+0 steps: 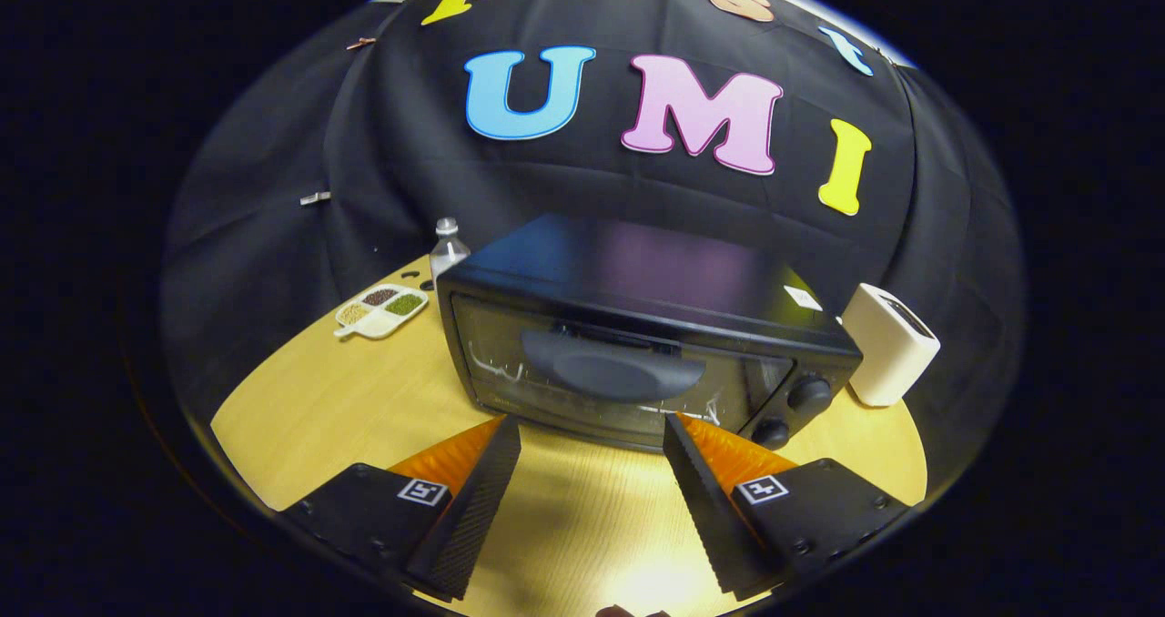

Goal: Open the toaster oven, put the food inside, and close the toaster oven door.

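We find no wording we can read. The gripper (pixel 592 419) carries two square black-and-white patterns (codes, not letters), the left marker (pixel 423 490) and the right marker (pixel 762 488), one on each finger's base. Its fingers stand spread apart with nothing between them, just short of the toaster oven (pixel 637 326). On the oven's top we see a small white sticker (pixel 803 298), its print too small to tell.

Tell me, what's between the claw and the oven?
Nothing: in the gripper view, just bare table lies between the open claw and the shut oven.
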{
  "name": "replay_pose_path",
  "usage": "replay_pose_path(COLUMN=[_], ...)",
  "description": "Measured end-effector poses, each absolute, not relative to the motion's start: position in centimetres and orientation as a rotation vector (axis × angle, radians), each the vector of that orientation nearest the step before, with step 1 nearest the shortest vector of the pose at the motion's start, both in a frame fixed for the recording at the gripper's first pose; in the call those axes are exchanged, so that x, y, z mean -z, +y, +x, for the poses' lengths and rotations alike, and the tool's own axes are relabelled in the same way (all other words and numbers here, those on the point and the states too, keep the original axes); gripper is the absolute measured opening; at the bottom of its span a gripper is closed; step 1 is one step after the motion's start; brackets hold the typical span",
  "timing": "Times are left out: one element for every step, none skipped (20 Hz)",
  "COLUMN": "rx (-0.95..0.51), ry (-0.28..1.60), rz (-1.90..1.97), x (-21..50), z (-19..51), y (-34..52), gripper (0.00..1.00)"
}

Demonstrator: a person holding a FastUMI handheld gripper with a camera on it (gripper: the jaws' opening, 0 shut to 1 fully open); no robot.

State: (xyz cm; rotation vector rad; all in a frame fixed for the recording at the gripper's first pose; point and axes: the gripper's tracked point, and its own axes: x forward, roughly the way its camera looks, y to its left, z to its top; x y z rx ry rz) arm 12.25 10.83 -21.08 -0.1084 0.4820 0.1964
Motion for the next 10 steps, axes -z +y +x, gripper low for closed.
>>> replay_pose_path(rx=[-0.198,-0.201,-0.204,-0.203,-0.197,-0.189,-0.183,-0.176,-0.169,-0.156], ry=[0.448,0.425,0.408,0.387,0.355,0.321,0.296,0.282,0.267,0.249], rz=[-0.103,-0.097,-0.088,-0.079,-0.074,-0.074,-0.07,-0.061,-0.047,-0.032], x=[19.8,18.6,17.7,16.7,15.3,13.9,12.9,11.9,11.0,9.7], z=[12.5,12.3,12.0,11.7,11.4,11.0,10.5,9.8,9.2,8.7], y=[10.9,10.9,10.8,10.5,9.9,9.3,8.6,8.0,7.3,6.5], gripper=[0.99,0.98,0.98,0.98,0.98,0.98,0.98,0.98,0.98,0.98])
